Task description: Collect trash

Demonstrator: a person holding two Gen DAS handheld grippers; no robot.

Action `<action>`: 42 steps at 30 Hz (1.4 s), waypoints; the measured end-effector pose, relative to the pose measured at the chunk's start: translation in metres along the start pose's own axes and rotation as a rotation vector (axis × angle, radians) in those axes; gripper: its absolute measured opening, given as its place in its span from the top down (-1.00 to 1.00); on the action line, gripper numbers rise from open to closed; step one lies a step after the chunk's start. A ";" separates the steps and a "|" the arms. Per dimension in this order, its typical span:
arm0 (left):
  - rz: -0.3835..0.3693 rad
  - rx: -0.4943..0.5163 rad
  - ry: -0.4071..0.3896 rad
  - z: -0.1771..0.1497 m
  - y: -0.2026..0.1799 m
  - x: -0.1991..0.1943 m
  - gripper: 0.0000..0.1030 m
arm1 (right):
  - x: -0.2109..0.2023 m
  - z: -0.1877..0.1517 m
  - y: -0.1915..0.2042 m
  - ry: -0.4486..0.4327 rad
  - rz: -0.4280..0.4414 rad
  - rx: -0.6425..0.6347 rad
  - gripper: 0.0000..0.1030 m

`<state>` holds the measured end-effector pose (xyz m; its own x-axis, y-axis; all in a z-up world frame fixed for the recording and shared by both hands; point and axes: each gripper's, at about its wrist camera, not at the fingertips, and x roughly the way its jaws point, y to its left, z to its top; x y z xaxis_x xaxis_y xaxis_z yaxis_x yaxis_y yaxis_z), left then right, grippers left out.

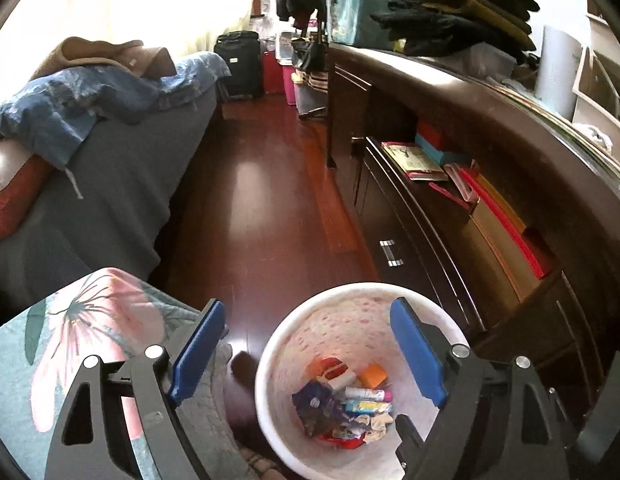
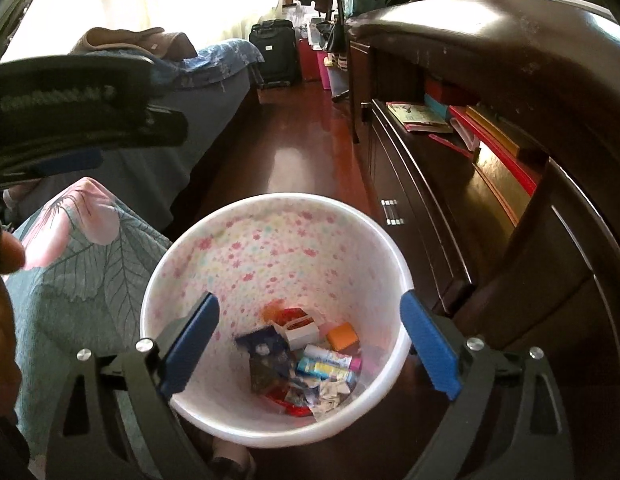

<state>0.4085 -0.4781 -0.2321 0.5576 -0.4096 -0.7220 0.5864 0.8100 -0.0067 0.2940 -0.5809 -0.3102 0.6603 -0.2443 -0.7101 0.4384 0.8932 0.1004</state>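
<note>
Right wrist view shows the right claw [image 2: 310, 354] spread empty above the bin [image 2: 278, 208], trash [image 2: 302, 364] heaped below; the left claw [image 1: 308, 350] gapes too, likely poised for dropping.

A glossy reddish wooden floor [image 1: 246, 208] runs between a grey-covered bed [image 1: 122, 184] and a dark wooden cabinet [image 1: 462, 120]; bright daylight floods through pale curtains [image 1: 182, 0] behind a black suitcase [image 1: 239, 64].
</note>
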 end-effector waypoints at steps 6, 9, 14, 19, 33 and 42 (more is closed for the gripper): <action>0.010 -0.055 -0.026 -0.010 0.022 -0.049 -0.64 | -0.034 -0.008 0.011 0.010 0.015 -0.002 -0.81; 0.015 -0.095 -0.061 -0.022 0.041 -0.095 -0.74 | -0.067 -0.014 0.023 0.001 0.037 -0.007 -0.90; 0.084 -0.150 -0.151 -0.047 0.072 -0.177 -0.90 | -0.132 -0.027 0.056 -0.027 0.059 -0.043 -0.93; 0.150 -0.219 -0.197 -0.086 0.104 -0.253 -0.92 | -0.189 -0.047 0.100 -0.045 0.104 -0.121 -0.93; 0.369 -0.399 -0.289 -0.207 0.166 -0.406 -0.93 | -0.312 -0.108 0.197 -0.110 0.247 -0.245 -0.93; 0.527 -0.433 -0.374 -0.261 0.175 -0.492 -0.93 | -0.394 -0.133 0.230 -0.226 0.305 -0.296 -0.93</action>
<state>0.0836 -0.0254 -0.0590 0.9055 0.0233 -0.4237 -0.0503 0.9973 -0.0526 0.0537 -0.2294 -0.1003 0.8622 -0.0008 -0.5066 0.0329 0.9980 0.0543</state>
